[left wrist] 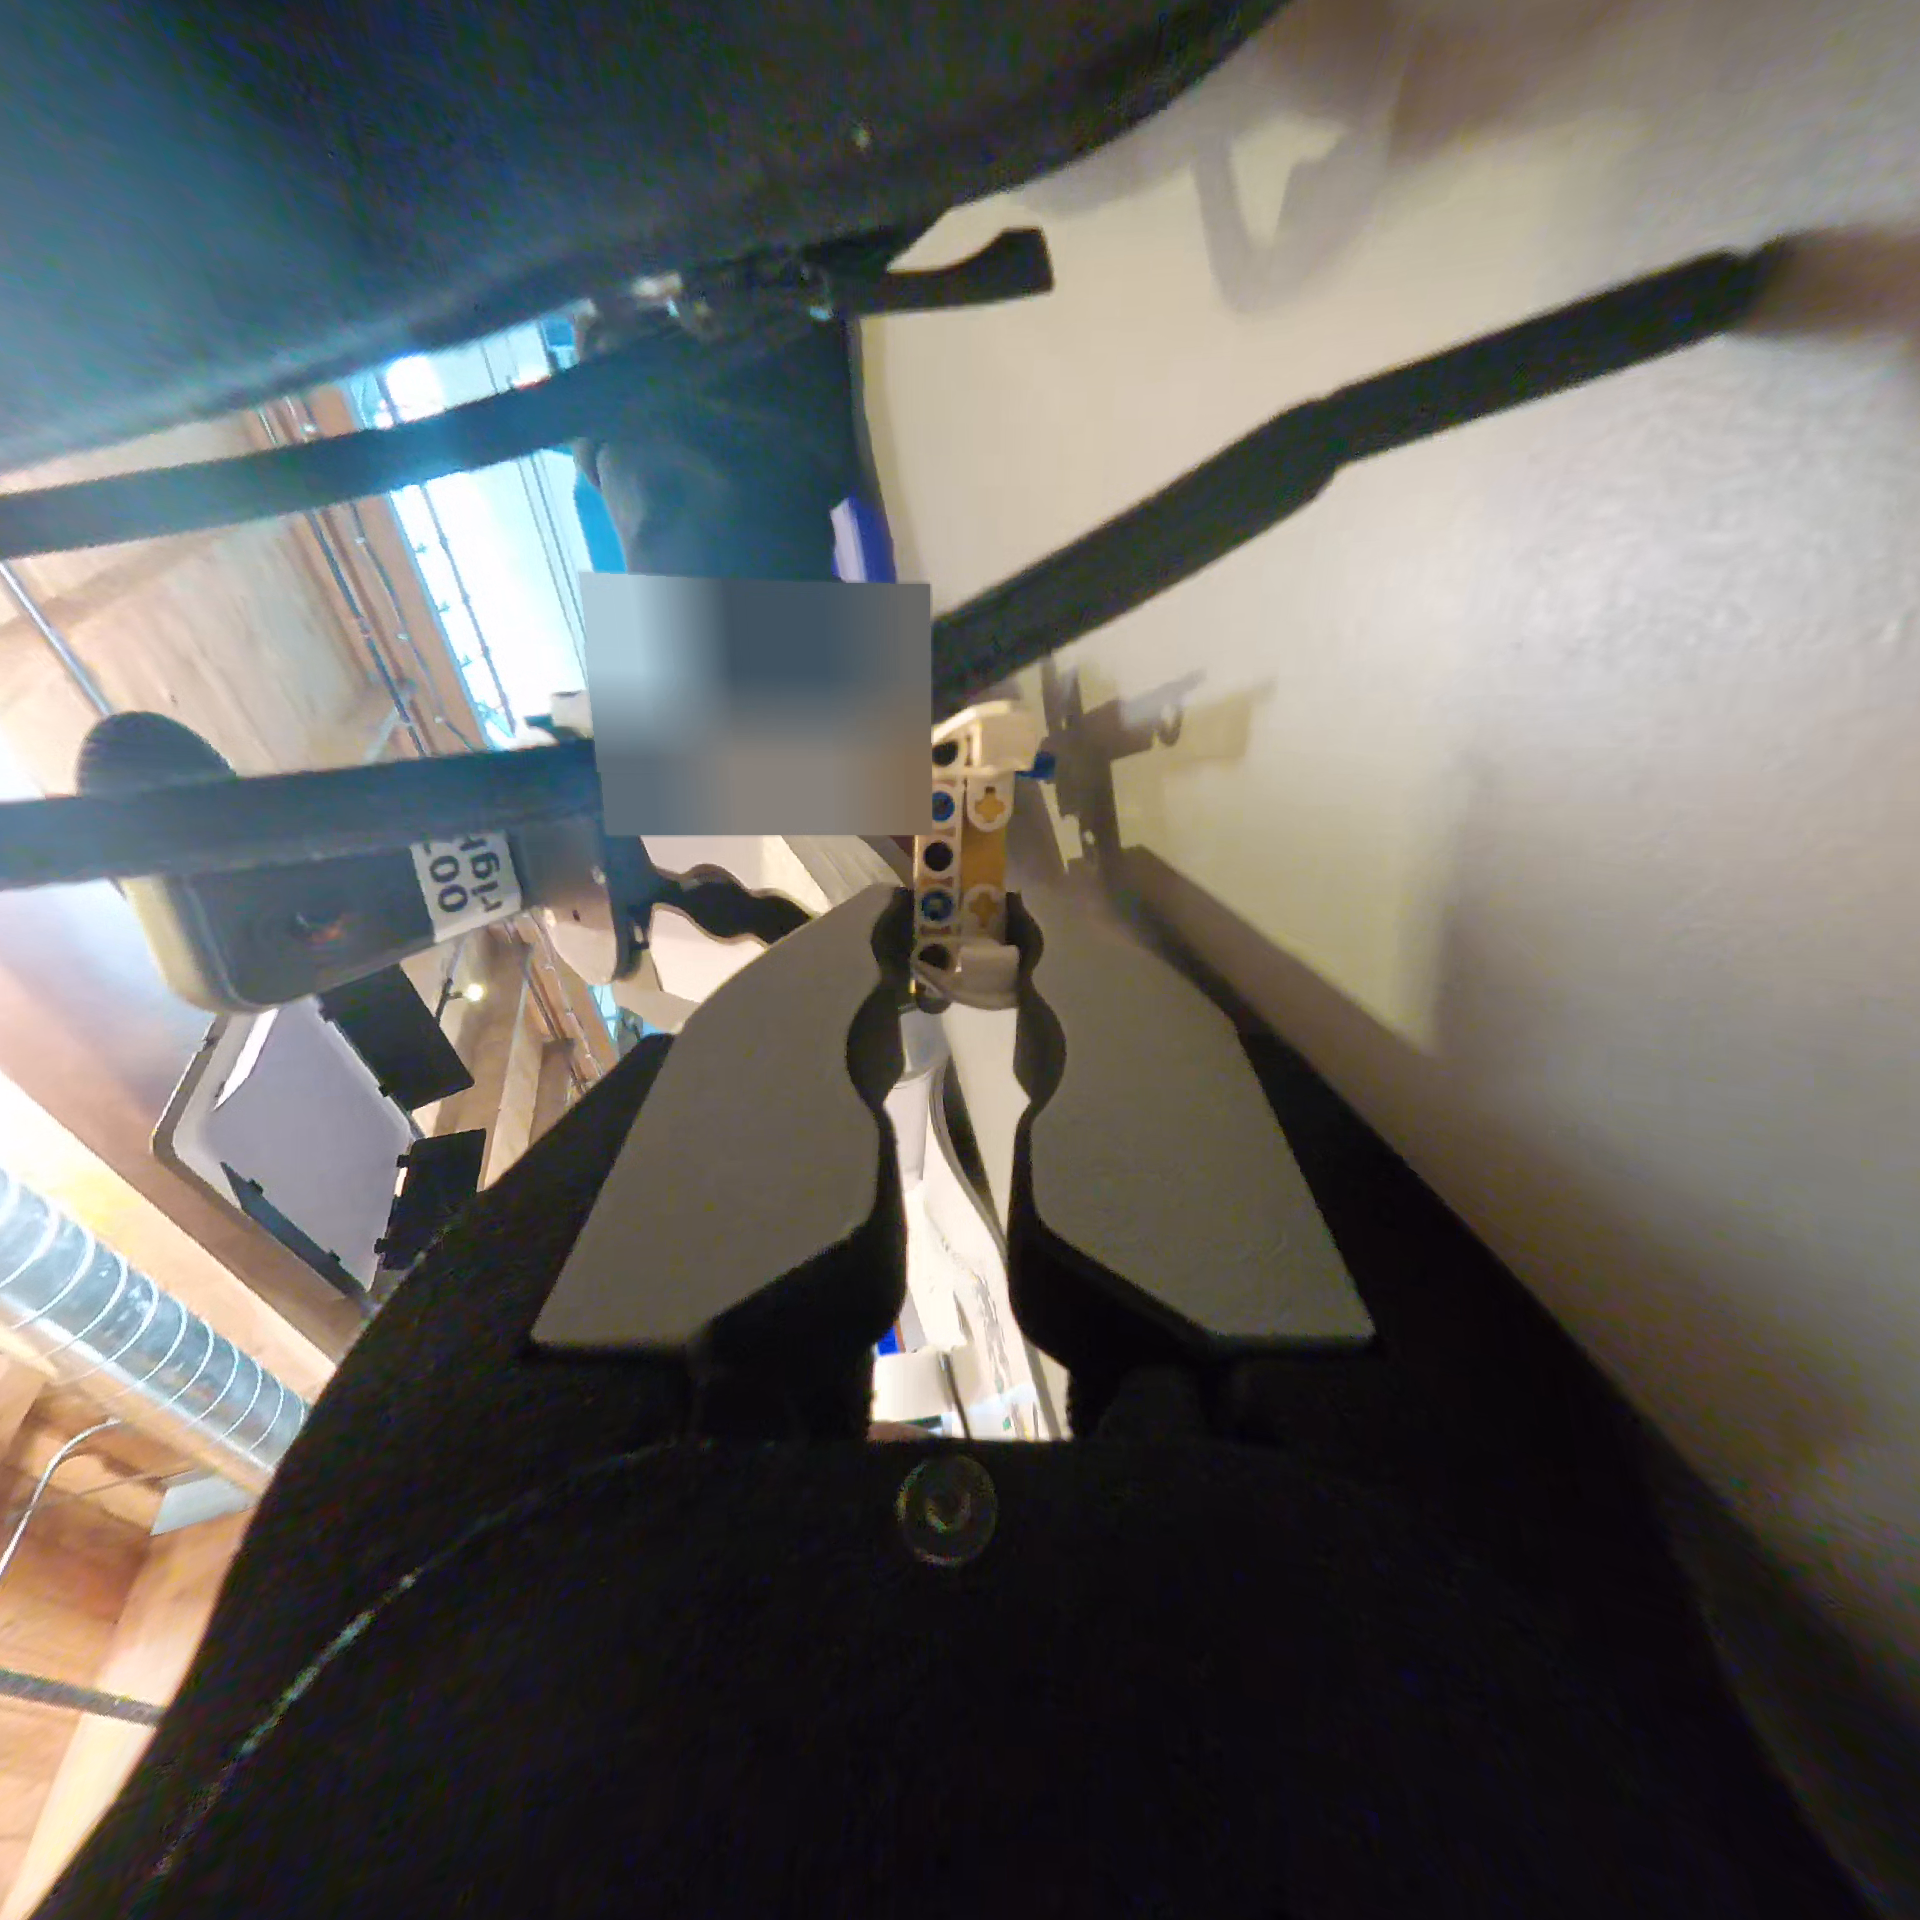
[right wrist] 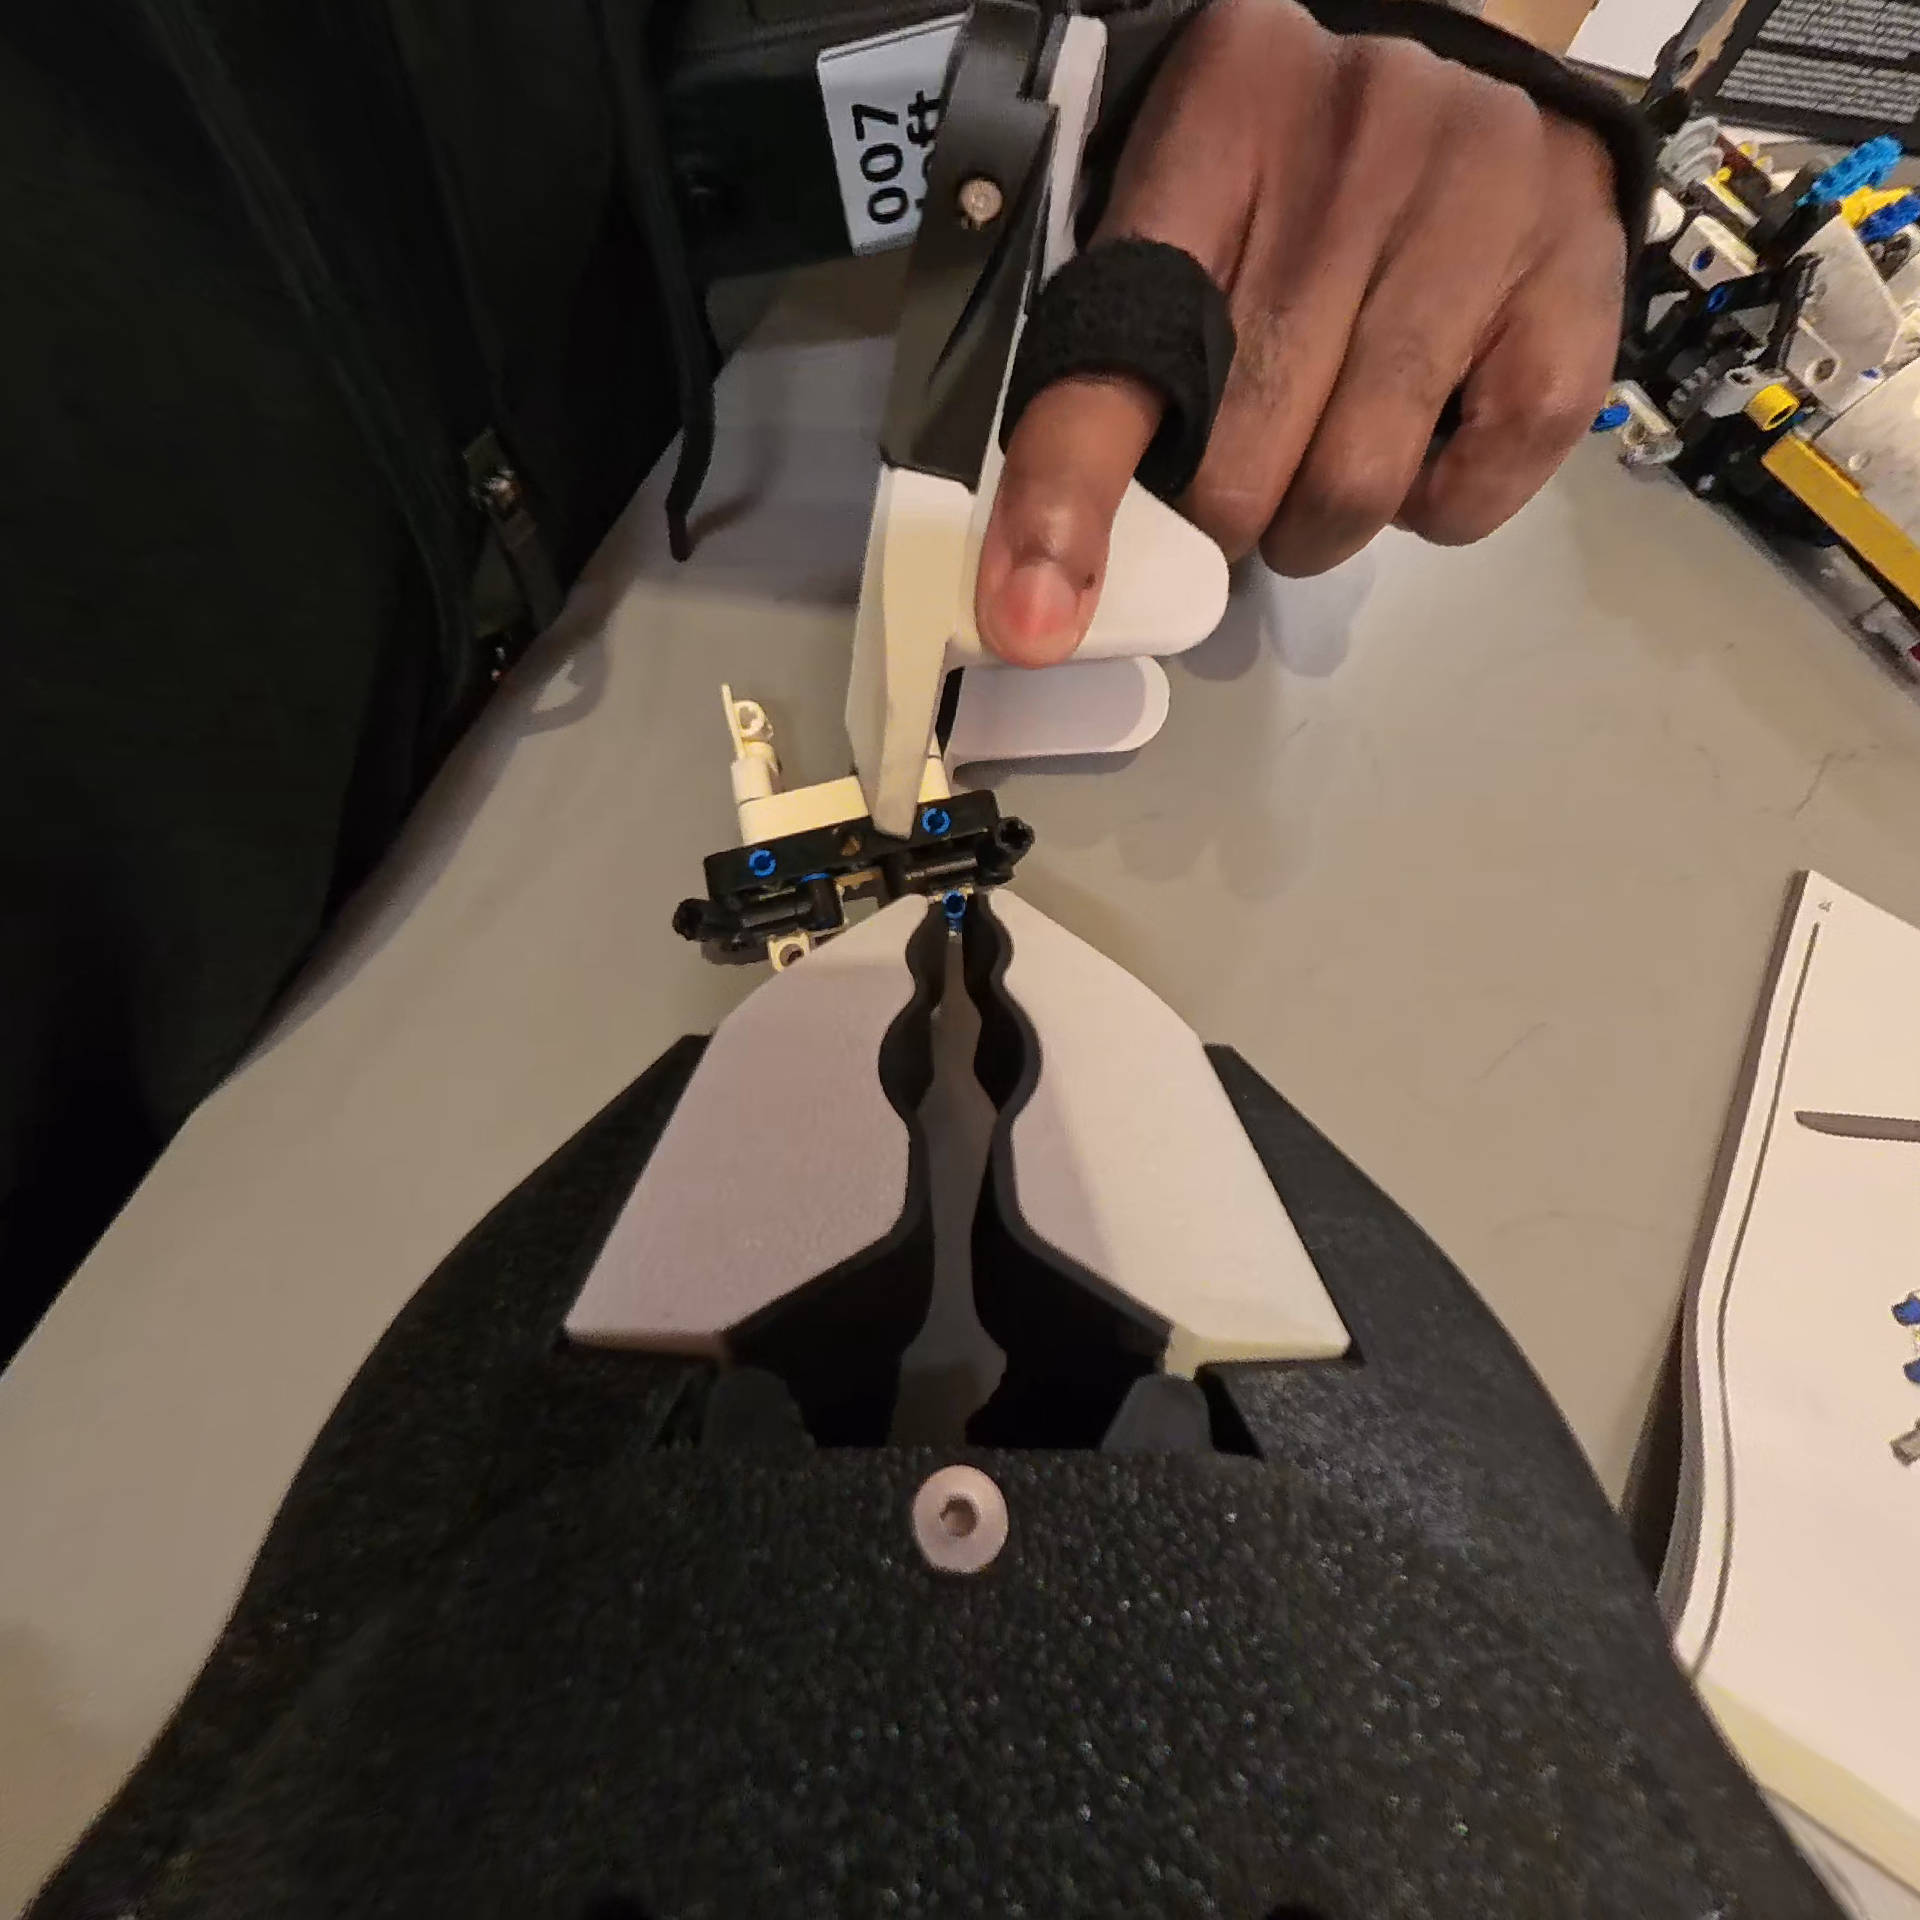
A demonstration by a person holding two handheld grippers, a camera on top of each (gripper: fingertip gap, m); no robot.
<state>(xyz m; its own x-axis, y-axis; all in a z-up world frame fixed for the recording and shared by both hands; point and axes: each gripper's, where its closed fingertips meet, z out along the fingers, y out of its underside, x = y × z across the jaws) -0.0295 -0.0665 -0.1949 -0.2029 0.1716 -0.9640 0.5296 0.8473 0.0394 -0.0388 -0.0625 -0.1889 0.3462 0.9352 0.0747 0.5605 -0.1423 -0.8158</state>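
Observation:
My left gripper (left wrist: pixel 961 935) is shut on a small brick assembly (left wrist: pixel 961 862) of white and tan beams with blue pins. In the right wrist view a hand (right wrist: pixel 1299 312) brings this gripper (right wrist: pixel 899 810) down from above. There it grips the assembly (right wrist: pixel 852 862), which shows a black beam, blue pins and white parts, just above the table (right wrist: pixel 1351 935). My right gripper (right wrist: pixel 951 920) is shut on a small blue pin (right wrist: pixel 953 904) at its fingertips. The pin's end is right against the assembly's near side. The right gripper also shows in the left wrist view (left wrist: pixel 717 914), to the left of the assembly.
A partly built brick model (right wrist: pixel 1766 312) stands at the far right of the table. An open booklet (right wrist: pixel 1818 1351) lies at the right edge. A person in dark clothing (right wrist: pixel 260 520) is on the left.

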